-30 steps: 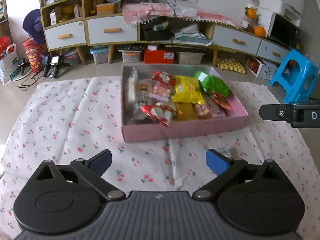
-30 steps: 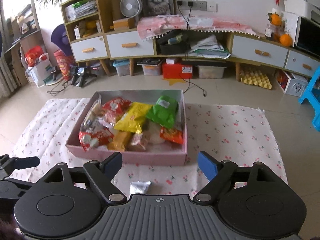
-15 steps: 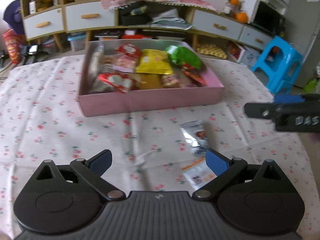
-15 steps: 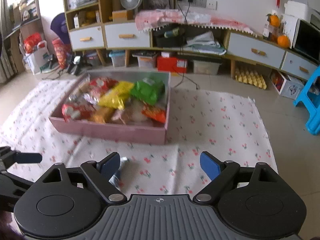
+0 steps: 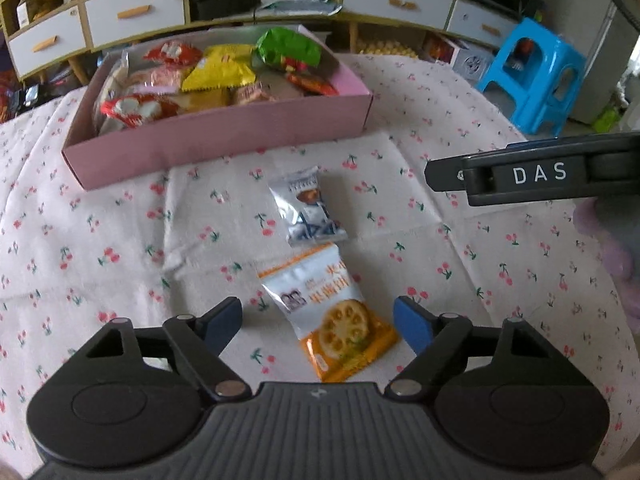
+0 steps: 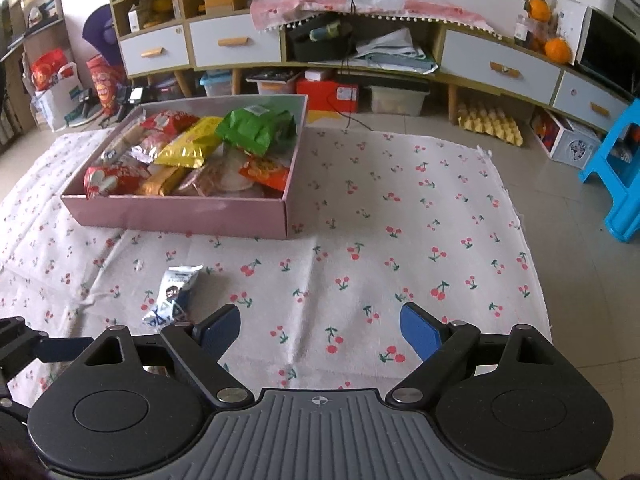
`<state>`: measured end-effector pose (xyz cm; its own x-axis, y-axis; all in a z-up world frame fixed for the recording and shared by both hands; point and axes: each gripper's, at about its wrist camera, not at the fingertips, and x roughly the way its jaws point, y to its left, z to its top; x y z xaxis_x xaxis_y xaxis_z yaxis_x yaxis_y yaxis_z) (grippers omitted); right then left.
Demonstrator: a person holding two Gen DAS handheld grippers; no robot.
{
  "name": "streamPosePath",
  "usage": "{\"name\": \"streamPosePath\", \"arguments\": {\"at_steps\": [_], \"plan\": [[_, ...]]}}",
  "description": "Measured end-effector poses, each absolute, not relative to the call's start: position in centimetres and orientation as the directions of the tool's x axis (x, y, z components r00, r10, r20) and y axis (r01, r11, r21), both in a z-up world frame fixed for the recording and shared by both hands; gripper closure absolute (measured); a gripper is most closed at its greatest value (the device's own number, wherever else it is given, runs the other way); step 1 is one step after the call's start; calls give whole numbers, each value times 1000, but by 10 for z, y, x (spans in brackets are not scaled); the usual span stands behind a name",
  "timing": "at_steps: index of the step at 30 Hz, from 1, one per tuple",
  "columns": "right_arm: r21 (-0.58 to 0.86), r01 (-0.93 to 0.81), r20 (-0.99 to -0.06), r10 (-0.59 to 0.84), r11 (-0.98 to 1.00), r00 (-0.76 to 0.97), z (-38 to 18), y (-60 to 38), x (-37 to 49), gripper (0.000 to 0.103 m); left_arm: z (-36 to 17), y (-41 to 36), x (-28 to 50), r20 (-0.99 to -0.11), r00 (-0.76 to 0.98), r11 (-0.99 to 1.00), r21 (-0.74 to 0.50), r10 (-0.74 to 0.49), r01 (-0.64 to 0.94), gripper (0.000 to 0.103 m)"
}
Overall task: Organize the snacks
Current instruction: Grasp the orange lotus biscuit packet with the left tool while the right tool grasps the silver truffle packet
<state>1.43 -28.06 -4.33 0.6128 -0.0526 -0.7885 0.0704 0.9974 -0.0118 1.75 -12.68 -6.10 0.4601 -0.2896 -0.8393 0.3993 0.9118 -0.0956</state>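
Observation:
A pink box (image 5: 224, 142) full of snack packets sits on the cherry-print cloth (image 5: 120, 240); it also shows in the right wrist view (image 6: 180, 216). Two loose packets lie on the cloth in front of it: a white and blue one (image 5: 306, 206), also seen in the right wrist view (image 6: 172, 296), and an orange and white one (image 5: 332, 312). My left gripper (image 5: 318, 324) is open, its fingers on either side of the orange packet, apart from it. My right gripper (image 6: 320, 328) is open and empty over bare cloth, right of the blue packet.
A blue plastic stool (image 5: 536, 76) stands right of the cloth. A low cabinet with drawers (image 6: 320, 44) and storage boxes under it runs along the back wall. The cloth's right edge (image 6: 524, 232) meets tiled floor.
Both grippers pulled back and lowered toward the cloth. The left one moved over the two loose packets, and the orange packet now lies between its fingers.

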Motion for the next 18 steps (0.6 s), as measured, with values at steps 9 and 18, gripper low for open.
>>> {"name": "streamPosePath", "arguments": {"at_steps": [9,18], "plan": [[-15,58,-795,-47,998,605,-47,-279,16,14,-63,-130,16,-846,487,927,-22,-217,375,36],[-4,42,-807,-28,999,590,-51,-268,21,14,-56,-108,20,-847,477,943,-76,-232,323,68]]}}
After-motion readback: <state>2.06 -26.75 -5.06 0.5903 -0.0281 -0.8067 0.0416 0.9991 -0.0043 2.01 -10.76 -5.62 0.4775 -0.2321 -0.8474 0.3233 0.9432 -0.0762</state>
